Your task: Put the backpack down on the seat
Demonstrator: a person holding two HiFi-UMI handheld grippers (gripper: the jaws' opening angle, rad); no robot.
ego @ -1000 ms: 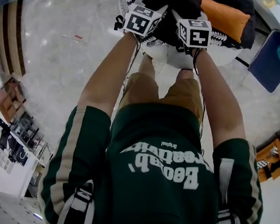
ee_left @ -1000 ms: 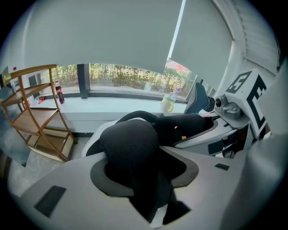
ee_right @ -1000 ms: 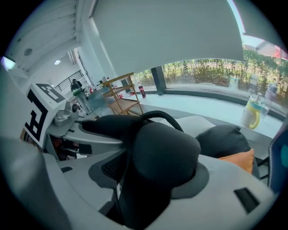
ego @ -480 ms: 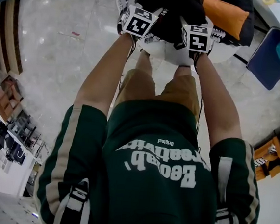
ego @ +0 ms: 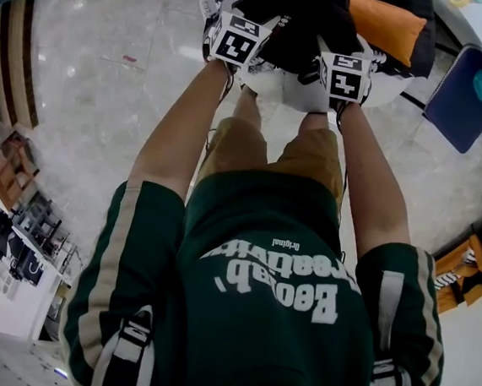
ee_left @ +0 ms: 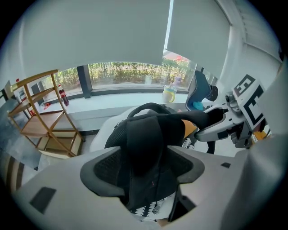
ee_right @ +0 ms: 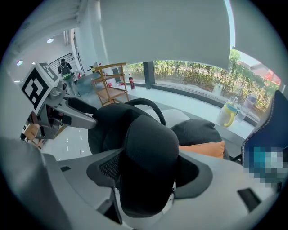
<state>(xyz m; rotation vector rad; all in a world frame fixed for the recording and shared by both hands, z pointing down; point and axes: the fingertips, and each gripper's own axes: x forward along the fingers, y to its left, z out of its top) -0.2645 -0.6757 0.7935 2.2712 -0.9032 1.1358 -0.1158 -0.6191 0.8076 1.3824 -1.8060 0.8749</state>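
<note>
The black backpack [ego: 292, 10] rests on the white seat [ego: 294, 95] in front of the person. My left gripper [ego: 256, 20] is at its left side and my right gripper [ego: 327, 52] at its right. In the left gripper view a black shoulder strap [ee_left: 144, 143] lies loosely between the wide-spread jaws of the left gripper [ee_left: 144, 168]. In the right gripper view a padded black strap [ee_right: 150, 152] likewise sits between the wide jaws of the right gripper [ee_right: 150, 177]. Neither pair of pads visibly squeezes its strap.
An orange cushion [ego: 388, 28] and a dark cushion [ee_right: 200, 130] lie on the seat behind the backpack. A blue chair [ego: 475, 92] stands to the right. A wooden shelf rack [ee_left: 42, 117] stands left by the window; a yellow cup [ee_left: 169, 94] sits on the sill.
The right gripper has drawn back a little toward the person and to the right. The left gripper has barely shifted. The backpack stays on the seat.
</note>
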